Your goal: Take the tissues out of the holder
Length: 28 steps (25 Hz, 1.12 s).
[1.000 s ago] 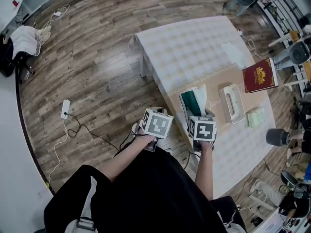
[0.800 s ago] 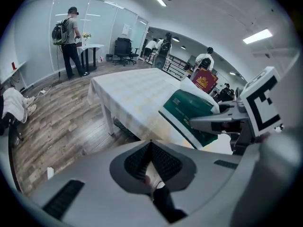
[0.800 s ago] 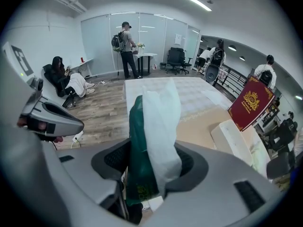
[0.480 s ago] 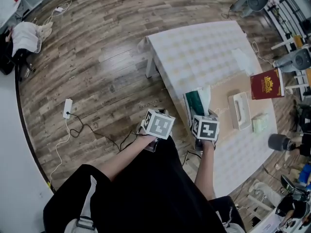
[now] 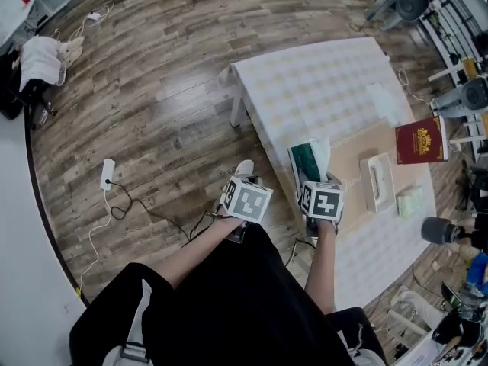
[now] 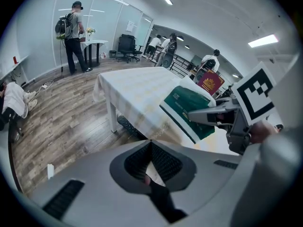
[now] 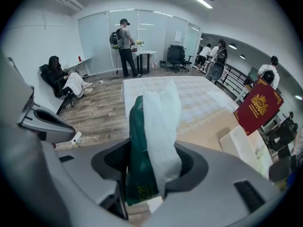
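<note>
Right gripper view: the right gripper [image 7: 152, 162] is clamping a green tissue pack [image 7: 137, 150], with a white tissue [image 7: 163, 117] sticking out of its top. The pack is hovering beside the white holder [image 5: 379, 180], clear of it. The left gripper [image 6: 150, 143] is hanging farther from the holder, beyond the table [image 5: 320, 82] edge, jaws pressed together on nothing.

The dark green tissue pack [image 5: 306, 162], with a white tissue poking from its top, stands upright just right of frame centre, clamped in the right gripper [image 7: 151, 163]. The cream holder [image 5: 379, 181], slot upward, lies flat on the tan mat [image 5: 349, 152] to the pack's right, apart from it.
</note>
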Tool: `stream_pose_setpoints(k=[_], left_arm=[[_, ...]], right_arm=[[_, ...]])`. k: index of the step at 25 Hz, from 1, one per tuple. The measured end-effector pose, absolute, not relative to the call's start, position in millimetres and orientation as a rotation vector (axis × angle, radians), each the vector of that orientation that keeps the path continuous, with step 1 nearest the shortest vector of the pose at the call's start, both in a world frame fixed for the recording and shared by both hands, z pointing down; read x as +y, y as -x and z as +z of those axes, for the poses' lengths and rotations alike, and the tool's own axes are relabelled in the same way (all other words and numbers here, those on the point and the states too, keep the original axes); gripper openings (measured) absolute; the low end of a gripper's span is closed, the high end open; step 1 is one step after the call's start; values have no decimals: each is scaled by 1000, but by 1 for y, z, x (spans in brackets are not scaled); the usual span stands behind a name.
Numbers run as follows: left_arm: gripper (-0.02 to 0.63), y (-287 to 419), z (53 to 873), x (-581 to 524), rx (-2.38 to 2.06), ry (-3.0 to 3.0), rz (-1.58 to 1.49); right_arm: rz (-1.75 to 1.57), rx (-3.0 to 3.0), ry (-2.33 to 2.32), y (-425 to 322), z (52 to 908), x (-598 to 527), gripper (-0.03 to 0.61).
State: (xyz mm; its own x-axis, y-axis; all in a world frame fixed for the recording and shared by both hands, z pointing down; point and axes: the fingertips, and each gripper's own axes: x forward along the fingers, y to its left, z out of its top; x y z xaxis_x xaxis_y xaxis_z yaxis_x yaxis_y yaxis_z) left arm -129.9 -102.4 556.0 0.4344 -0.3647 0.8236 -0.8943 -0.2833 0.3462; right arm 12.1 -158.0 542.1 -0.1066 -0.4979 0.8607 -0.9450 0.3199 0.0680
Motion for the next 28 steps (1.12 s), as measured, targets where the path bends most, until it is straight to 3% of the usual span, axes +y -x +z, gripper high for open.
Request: stream_pose_setpoints(k=[28], left_arm=[[2,143,553,-299,-1058,-1850,872]], right_arm=[[706,-1784,-1263,28,544,-349,232]])
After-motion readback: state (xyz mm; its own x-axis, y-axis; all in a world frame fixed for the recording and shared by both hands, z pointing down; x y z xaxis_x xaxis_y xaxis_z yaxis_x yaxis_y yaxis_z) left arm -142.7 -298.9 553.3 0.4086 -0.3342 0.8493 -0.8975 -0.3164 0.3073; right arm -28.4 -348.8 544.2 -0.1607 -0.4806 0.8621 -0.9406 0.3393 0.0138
